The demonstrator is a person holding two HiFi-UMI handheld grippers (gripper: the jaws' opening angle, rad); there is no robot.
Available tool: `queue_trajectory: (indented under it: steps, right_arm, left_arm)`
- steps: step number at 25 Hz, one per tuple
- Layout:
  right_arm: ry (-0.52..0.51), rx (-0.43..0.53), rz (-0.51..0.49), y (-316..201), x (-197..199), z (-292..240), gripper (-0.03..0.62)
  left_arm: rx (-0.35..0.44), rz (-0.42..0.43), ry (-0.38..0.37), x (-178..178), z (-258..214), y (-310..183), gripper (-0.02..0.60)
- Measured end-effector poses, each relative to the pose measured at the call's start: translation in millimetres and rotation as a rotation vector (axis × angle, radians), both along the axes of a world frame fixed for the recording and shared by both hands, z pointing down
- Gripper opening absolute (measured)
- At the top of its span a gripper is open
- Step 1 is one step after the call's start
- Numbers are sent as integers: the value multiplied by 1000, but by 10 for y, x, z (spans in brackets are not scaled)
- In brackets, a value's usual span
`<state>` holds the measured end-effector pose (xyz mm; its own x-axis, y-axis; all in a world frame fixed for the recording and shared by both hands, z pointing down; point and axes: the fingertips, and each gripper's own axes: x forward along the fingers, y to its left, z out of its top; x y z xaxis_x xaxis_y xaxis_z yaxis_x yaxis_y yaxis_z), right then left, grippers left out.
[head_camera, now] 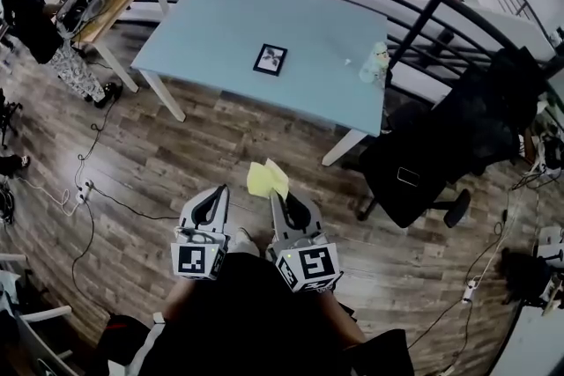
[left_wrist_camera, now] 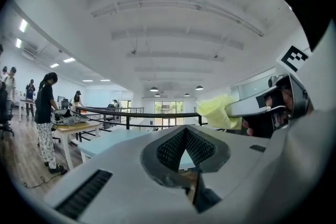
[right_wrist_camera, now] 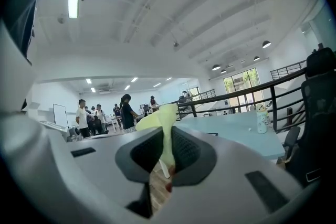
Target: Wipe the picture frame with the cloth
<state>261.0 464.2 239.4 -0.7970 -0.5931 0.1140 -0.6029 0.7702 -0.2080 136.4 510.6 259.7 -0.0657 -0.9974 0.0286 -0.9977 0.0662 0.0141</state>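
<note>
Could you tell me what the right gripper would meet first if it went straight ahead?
Probably the near edge of the table; the right gripper, shut on the cloth, points there, though depth is unclear.

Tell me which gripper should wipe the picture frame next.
Right. The right gripper is shut on the yellow cloth; the left gripper is shut and holds nothing. The picture frame lies on the table ahead, beyond both.

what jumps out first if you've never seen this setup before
The bright yellow cloth pinched in the right tool, above the wooden floor, catches the eye first. Beyond it, a small black picture frame lies flat near the middle of the pale blue table. The left tool is shut and empty.
</note>
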Motion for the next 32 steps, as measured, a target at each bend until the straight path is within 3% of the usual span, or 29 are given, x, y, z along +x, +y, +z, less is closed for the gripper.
queue_trajectory:
  steps: [6, 10, 20, 32]
  right_arm:
    - [-25, 6, 30, 61, -208, -6, 35]
    - [-34, -4, 61, 88, -363, 3, 35]
    - [-3, -31, 132, 144, -652, 161, 35]
    - [1, -45, 159, -180, -857, 219, 36]
  left_arm:
    - [52, 38, 1, -196, -32, 28, 0]
    - [19, 49, 7, -369, -5, 49, 0]
    - [25, 65, -1, -804, 101, 74, 0]
    - [39, 63, -1, -1097, 202, -224, 0]
